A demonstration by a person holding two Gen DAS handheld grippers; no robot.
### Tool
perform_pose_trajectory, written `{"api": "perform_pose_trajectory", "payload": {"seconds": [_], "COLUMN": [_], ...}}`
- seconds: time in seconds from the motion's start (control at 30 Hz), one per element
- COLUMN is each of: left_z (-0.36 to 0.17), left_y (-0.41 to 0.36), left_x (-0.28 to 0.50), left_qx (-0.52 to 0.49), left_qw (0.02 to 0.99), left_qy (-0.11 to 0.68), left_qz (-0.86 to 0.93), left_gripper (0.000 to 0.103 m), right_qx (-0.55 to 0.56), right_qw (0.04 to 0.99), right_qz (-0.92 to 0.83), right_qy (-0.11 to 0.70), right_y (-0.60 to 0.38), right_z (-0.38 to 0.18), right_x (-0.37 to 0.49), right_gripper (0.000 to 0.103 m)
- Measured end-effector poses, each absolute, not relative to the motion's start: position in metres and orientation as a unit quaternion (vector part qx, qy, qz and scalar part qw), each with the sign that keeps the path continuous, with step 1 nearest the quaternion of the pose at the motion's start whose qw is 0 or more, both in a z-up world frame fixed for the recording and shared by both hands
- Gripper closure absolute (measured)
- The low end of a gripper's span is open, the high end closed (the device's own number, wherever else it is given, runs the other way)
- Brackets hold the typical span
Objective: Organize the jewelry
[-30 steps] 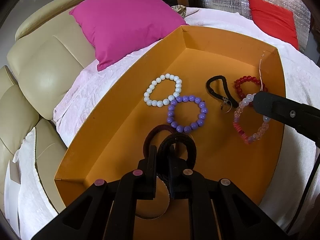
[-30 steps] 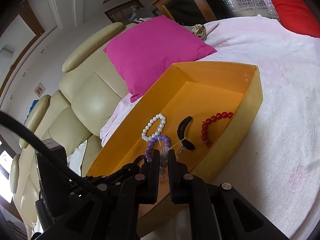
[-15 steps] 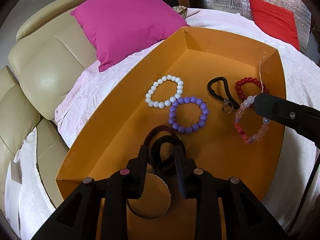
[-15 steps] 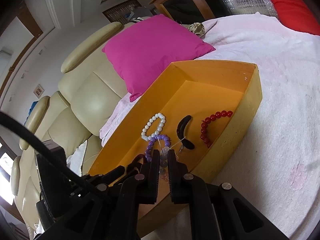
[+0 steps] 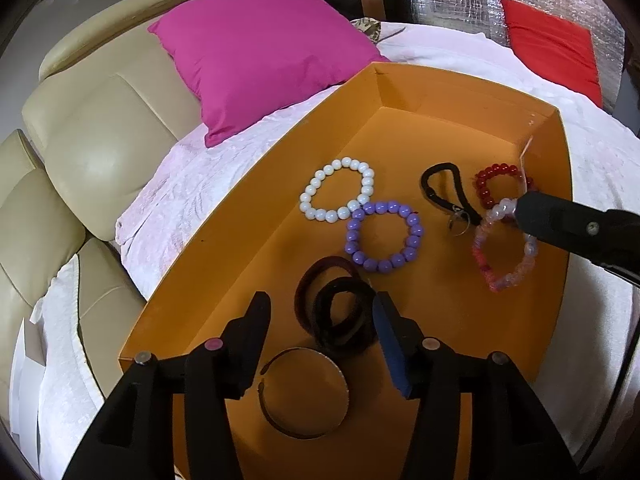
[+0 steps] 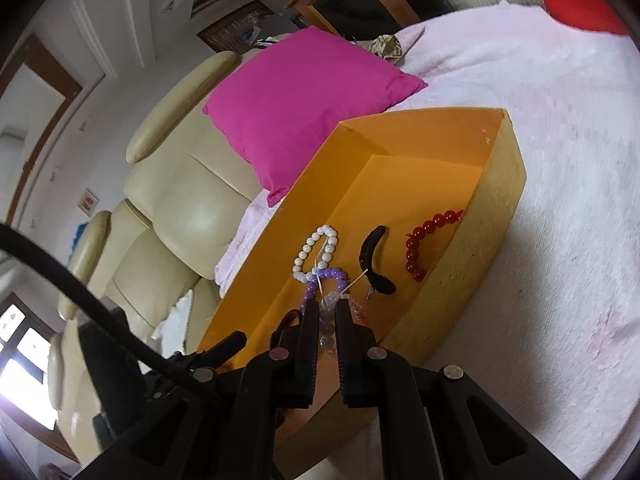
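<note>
Two grippers work over my orange tray [image 5: 472, 100] on the bed. My left gripper [image 5: 320, 320] has just been opening; its jaws stand apart around the black hair ties [image 5: 340, 320] near the tray's near edge, pads not pressing. My right gripper [image 6: 328, 312] is pinched on the pale pink bead bracelet [image 5: 504, 252] by the right wall. I judge it light, limp and slippery, best held on its cord. Only the left view shows its whole loop and the metal bangle [image 5: 304, 392].

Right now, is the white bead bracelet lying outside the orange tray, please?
No, the white bead bracelet lies inside the orange tray, touching the purple one.
</note>
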State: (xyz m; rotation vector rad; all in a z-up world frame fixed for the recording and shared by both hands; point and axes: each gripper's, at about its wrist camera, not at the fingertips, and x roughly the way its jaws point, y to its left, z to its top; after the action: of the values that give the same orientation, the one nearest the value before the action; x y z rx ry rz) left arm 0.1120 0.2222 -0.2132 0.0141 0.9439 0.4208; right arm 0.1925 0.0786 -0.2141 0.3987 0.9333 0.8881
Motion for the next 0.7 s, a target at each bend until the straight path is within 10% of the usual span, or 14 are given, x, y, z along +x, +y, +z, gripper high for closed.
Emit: {"api": "perform_pose_trajectory", "payload": {"seconds": [0.3, 0.7], "left_z": [-0.208, -0.169], "left_y": [0.235, 0.228], "left_x": [0.106, 0.082], "left_qx": [0.003, 0.004], "left_qw": [0.868, 0.877], "left_qy": [0.447, 0.415], "left_qz": [0.215, 0.242], "left_gripper": [0.042, 0.030], "right_qx": [0.231, 0.182], "right_qw": [0.754, 0.776], "right_qz": [0.435, 0.430], "right_qy": [0.435, 0.423], "right_y": [0.071, 0.072], "right_z": [-0.212, -0.199], "right_x": [0.194, 0.177], "right_gripper": [0.071, 0.070]}}
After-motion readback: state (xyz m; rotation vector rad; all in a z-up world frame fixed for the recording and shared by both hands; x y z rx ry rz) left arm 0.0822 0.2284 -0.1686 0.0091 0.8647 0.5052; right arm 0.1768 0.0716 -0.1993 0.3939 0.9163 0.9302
